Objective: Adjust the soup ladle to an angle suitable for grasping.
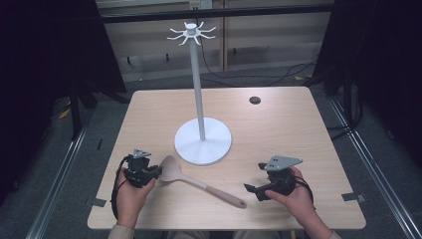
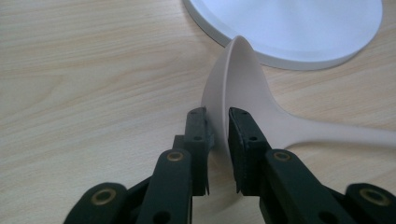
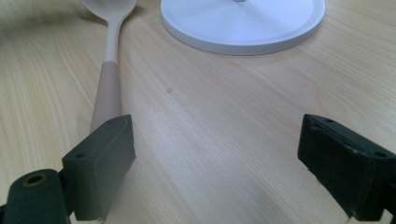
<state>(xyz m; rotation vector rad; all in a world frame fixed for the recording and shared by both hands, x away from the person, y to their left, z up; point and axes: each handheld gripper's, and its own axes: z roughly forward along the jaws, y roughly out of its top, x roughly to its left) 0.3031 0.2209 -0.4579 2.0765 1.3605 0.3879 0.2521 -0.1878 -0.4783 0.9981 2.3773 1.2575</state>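
Spoon [image 3: 108, 70] bowl cut off by top edge; stand [image 3: 243, 23] too.

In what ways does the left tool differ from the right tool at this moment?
The left tool has its jaws shut on the bowl edge of the spoon; the right tool has its jaws wide apart with bare table between them. The left tool touches the spoon, while the right tool sits near the handle end, apart from it. Both have black jaws and are hand-held low over the table.

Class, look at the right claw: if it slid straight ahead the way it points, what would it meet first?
Probably nothing soon: bare table lies between its open jaws. The spoon handle passes just left of that line, though depth is unclear.
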